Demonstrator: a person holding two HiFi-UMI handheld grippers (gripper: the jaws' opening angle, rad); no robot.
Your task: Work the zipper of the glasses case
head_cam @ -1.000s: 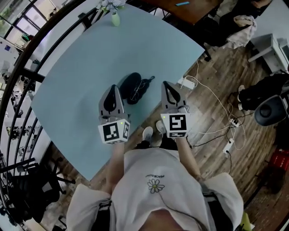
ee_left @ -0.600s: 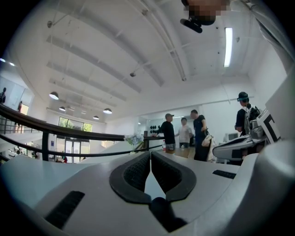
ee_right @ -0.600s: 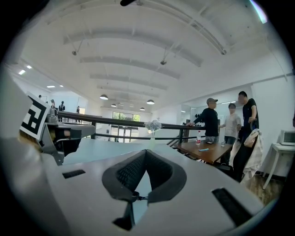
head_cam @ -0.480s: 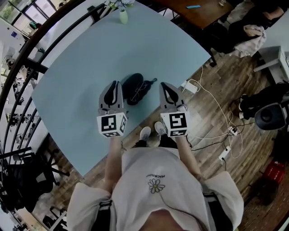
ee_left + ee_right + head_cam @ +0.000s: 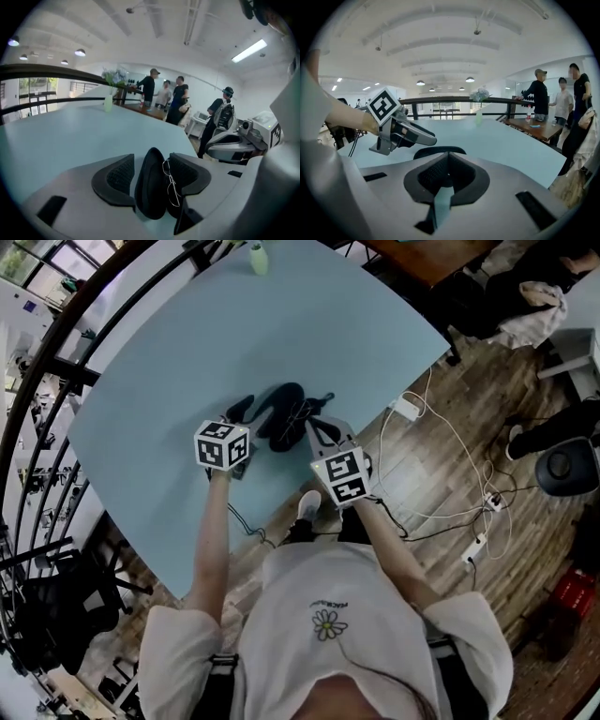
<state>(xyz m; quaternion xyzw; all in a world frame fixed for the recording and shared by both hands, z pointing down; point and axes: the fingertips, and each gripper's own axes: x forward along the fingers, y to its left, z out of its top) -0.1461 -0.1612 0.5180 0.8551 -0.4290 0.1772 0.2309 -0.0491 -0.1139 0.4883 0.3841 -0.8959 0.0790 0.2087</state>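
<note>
Left claw (image 5: 151, 161) released, jaws just opened around glasses case (image 5: 149, 190) | right claw (image 5: 447, 157) clenched shut

Glasses case (image 5: 281, 411) on table (image 5: 169, 362); vase (image 5: 259, 257) behind

Tools: two, the left tool (image 5: 151, 161) and the right tool (image 5: 447, 159). Marker cubes: two, the left cube (image 5: 222, 444) and the right cube (image 5: 342, 476). Glasses case (image 5: 281, 413): one. Wire glasses (image 5: 171, 180): one pair. Worktop (image 5: 187, 352): one. Pale green vase (image 5: 108, 103): one. People standing in the background (image 5: 179, 91): four in the left gripper view. Power strips on the floor (image 5: 475, 545): two, maybe three; they are too small to be sure.
</note>
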